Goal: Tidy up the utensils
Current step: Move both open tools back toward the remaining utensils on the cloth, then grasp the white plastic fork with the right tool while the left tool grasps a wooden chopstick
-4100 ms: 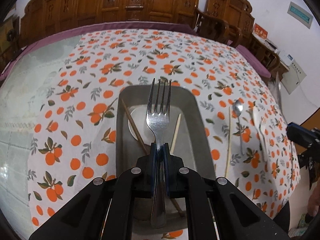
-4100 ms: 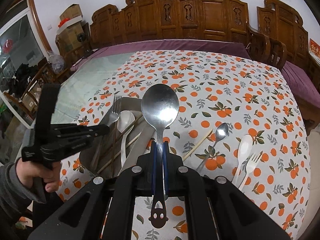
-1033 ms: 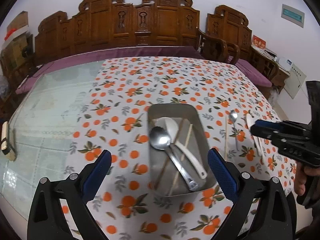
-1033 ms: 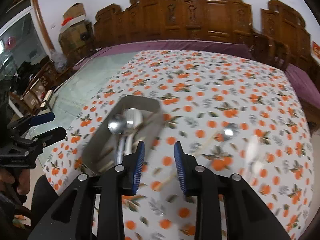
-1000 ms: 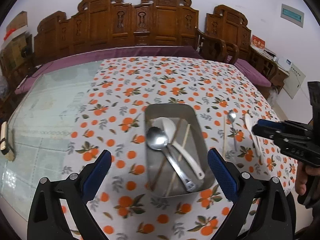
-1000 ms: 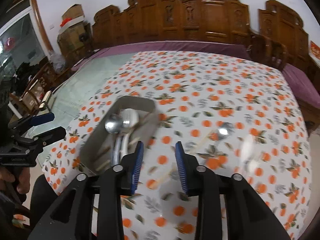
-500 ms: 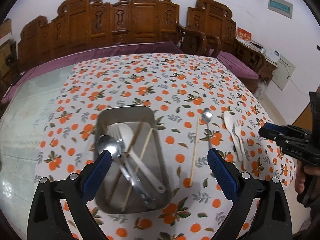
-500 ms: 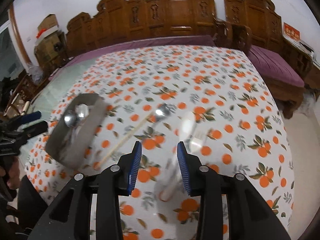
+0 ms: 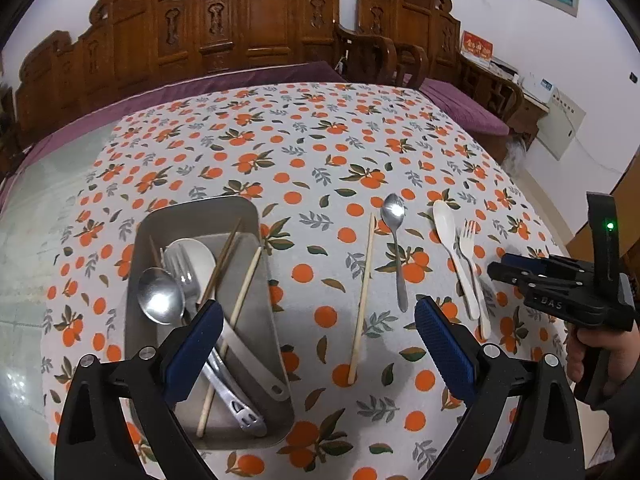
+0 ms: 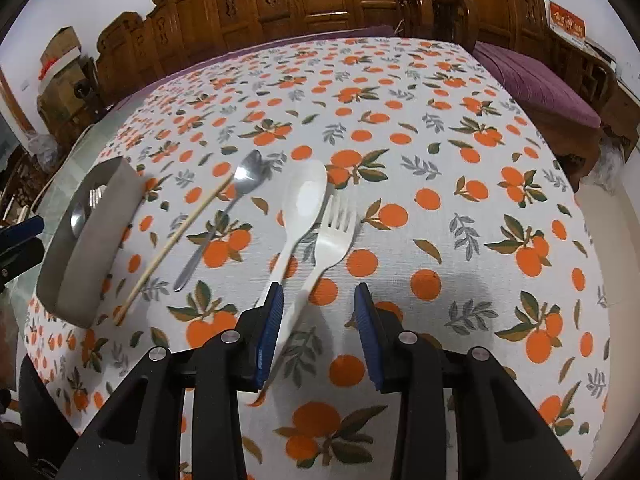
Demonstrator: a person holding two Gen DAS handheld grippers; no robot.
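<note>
A metal tray (image 9: 256, 224) holds a steel spoon (image 9: 160, 296), a fork, a white spoon and chopsticks. On the cloth to its right lie a light chopstick (image 9: 362, 300), a small steel spoon (image 9: 394, 220), a white plastic spoon (image 9: 446, 224) and a white plastic fork (image 9: 468, 240). My left gripper (image 9: 316, 344) is wide open and empty above the tray's near right side. My right gripper (image 10: 318, 320) is open, low over the handle end of the white fork (image 10: 334, 236), beside the white spoon (image 10: 304, 200). The tray (image 10: 96, 232) shows at left.
The table carries an orange-print cloth (image 9: 320, 152) with bare glass at the left (image 9: 36, 208). Carved wooden chairs (image 9: 248, 32) line the far side. The table's right edge drops off near a wall (image 9: 560, 184).
The fork and large spoon held earlier now lie in the tray. Both grippers have opened. The left has swung right; the right has moved right and down over the white plastic utensils.
</note>
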